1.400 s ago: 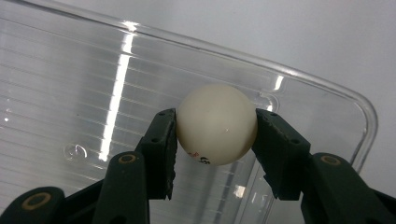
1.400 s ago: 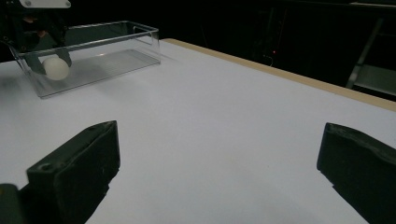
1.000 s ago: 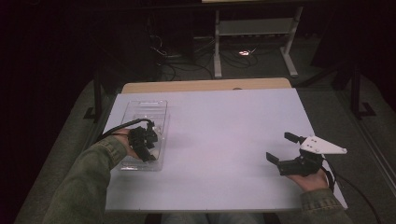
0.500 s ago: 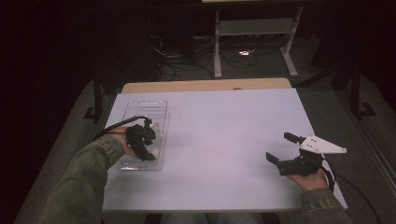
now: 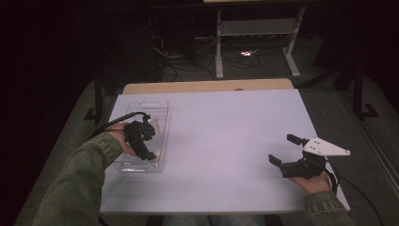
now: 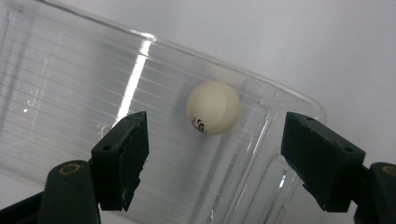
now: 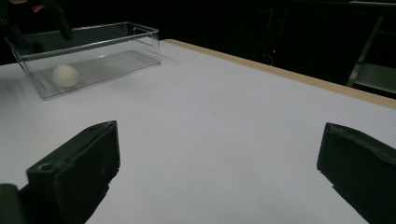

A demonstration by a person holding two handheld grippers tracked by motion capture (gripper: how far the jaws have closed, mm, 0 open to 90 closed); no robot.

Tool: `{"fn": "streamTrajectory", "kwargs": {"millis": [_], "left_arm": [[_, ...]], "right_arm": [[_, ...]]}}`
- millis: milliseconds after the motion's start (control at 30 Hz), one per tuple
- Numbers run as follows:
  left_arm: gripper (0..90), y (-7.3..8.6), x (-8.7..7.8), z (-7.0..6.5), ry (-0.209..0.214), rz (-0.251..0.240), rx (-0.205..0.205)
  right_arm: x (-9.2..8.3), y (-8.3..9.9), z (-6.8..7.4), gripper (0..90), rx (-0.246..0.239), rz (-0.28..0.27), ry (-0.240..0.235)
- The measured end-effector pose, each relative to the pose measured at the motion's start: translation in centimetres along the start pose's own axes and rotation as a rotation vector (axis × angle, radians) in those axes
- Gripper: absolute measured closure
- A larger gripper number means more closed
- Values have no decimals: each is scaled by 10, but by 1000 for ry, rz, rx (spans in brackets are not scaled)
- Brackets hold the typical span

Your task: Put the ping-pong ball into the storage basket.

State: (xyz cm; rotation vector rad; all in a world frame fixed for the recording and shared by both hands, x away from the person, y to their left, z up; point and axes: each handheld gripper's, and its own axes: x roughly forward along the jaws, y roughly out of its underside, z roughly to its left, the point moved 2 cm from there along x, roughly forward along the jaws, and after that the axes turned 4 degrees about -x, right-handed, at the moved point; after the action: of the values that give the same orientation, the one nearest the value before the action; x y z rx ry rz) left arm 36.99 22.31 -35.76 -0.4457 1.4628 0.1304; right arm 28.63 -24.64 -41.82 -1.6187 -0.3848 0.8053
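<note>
A white ping-pong ball (image 6: pixel 213 107) with a small printed mark lies on the ribbed floor of a clear plastic tray (image 6: pixel 70 84), near one end. My left gripper (image 6: pixel 215 140) hangs just above it. Its jaws have just been opening and stand apart with nothing between the pads; the ball lies beyond their tips. In the high view this gripper (image 5: pixel 148 149) is over the near end of the tray (image 5: pixel 143 106) at the table's left. My right gripper (image 5: pixel 283 149) rests at the near right of the table, open and holding nothing.
The white table (image 5: pixel 226 136) runs between the two hands, with a wooden strip along its far edge. From the right gripper view the tray (image 7: pixel 116 39) stands far off with the ball (image 7: pixel 65 75) inside. A metal frame and cables lie on the dark floor beyond.
The left gripper has risen a little over the tray and its jaws have spread; the ball now lies free in the tray. The right hand has stayed put.
</note>
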Motion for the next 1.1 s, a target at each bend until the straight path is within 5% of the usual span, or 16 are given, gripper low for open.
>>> {"fn": "streamTrajectory", "kwargs": {"millis": [233, 433, 1100], "left_arm": [[152, -4, -13, -4, -2, -35, -7], [15, -6, -21, -6, -54, -64, 2], [0, -5, -44, -17, -59, -245, -46]], "right_arm": [[0, 0, 0, 0, 2, -1, -1], [0, 0, 0, 0, 6, -2, -3], [0, 0, -1, 0, 11, -8, -2]]}}
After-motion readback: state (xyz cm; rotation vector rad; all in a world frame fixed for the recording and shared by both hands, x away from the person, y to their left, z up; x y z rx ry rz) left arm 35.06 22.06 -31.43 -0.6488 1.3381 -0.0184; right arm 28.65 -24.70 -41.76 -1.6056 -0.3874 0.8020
